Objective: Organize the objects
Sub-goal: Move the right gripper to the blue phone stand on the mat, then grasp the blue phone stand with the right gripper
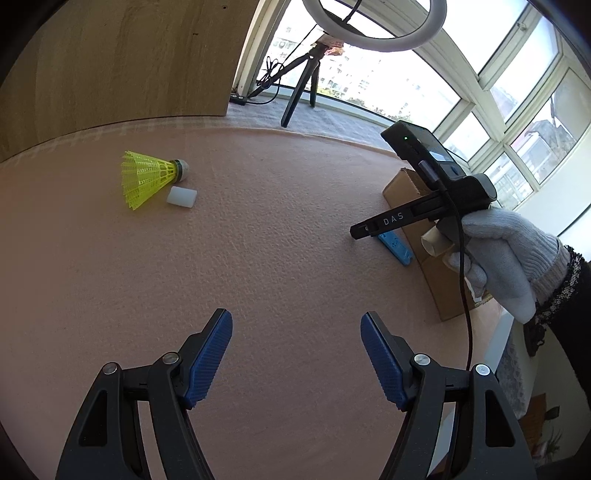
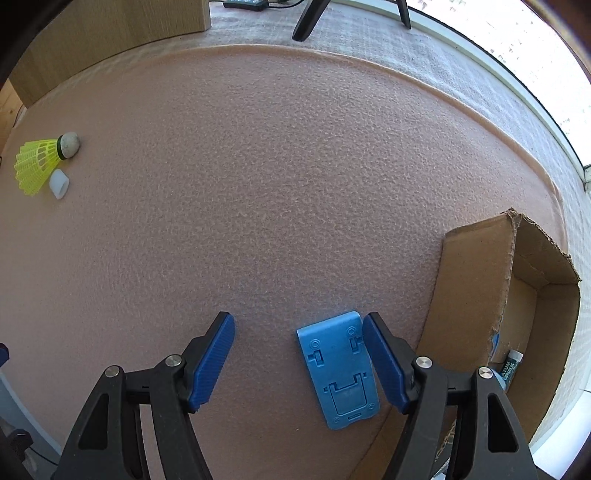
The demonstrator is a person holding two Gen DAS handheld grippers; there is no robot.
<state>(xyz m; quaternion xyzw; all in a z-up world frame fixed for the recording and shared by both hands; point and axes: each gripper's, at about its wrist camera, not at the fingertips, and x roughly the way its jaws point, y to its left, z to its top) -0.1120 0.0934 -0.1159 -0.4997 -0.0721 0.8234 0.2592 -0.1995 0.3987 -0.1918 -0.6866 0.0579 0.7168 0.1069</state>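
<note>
Both grippers, left (image 1: 296, 352) and right (image 2: 298, 356), stood agape and empty. The blue plate (image 2: 338, 369) lay flat by the right finger, perhaps touching, near the cardboard box (image 2: 480, 295); shuttlecock (image 2: 40, 162) far left.

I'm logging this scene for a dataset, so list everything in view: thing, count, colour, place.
shuttlecock: 1, yellow skirt, pale cork, far left on mat
small block: 1, white, beside the shuttlecock
flat plastic piece: 1, blue, on mat beside the box
cardboard box: 1, brown, open, right edge of mat
mat: 1, pink, covers the table
tripod: 1, black, by the window
ring light: 1, white, above the tripod
left gripper: 1, black with blue pads, open
right gripper: 1, same, open, over the blue piece
gloved hand: 1, grey, holds the right gripper
</note>
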